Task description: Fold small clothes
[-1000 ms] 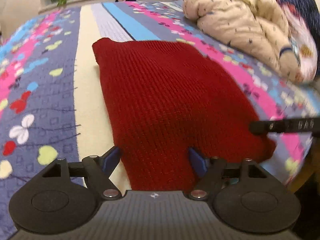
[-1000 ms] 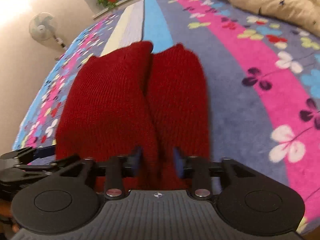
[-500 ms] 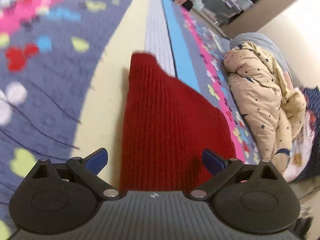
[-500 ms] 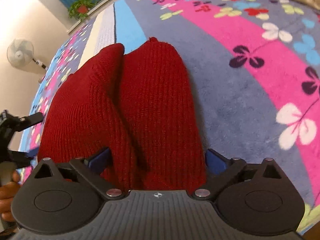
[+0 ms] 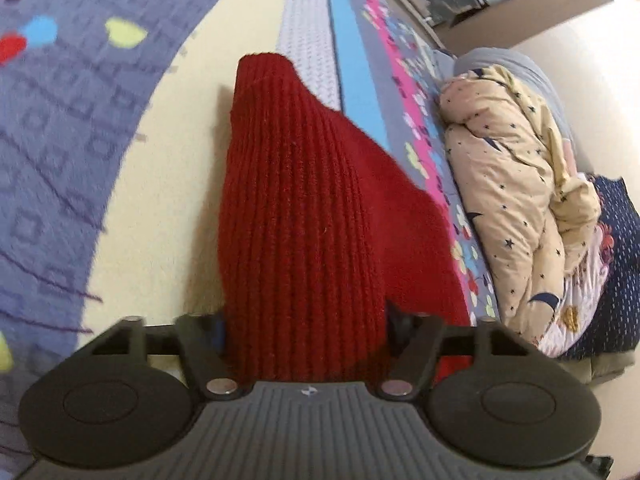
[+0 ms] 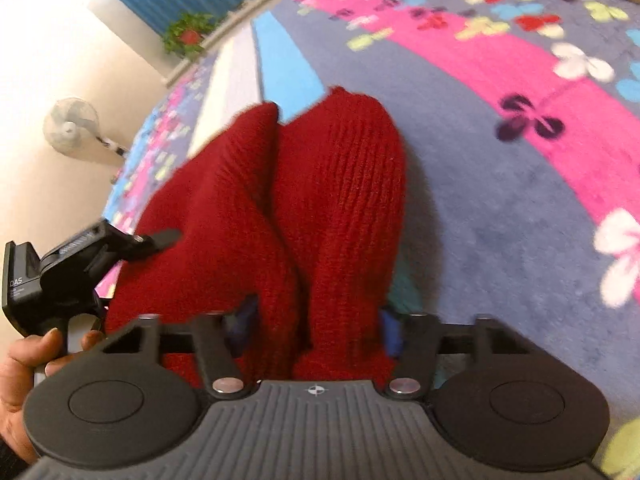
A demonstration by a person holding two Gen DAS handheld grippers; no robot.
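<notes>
A red knit garment (image 5: pixel 304 216) is seen lying on a bed covered by a blanket (image 5: pixel 72 128) with purple, cream, blue and pink stripes and flower prints. In the left wrist view the garment is bunched into a raised ridge that runs away from the camera. Its near end sits between the two fingers of the left hand-held gripper (image 5: pixel 305 330). The fingers are pressed against the knit on both sides, so the left hand-held gripper is seen clamped on the garment. To the right of the garment, near the bed's edge, a cream quilt (image 5: pixel 516 184) with small stars is heaped, with a dark blue dotted cloth (image 5: pixel 616 264) just beside it.

In the right wrist view the garment (image 6: pixel 320 208) is shown as two rounded lobes with a crease between them. The right lobe is held between the blue-padded fingers of the right hand-held gripper (image 6: pixel 316 326), which are closed onto the knit. The left hand-held gripper (image 6: pixel 160 237) is seen at the garment's left edge, carried by the person's left hand (image 6: pixel 24 364). A fan (image 6: pixel 72 124) stands by the wall on the left, and a potted plant (image 6: pixel 186 34) is set on a ledge beyond the bed.
</notes>
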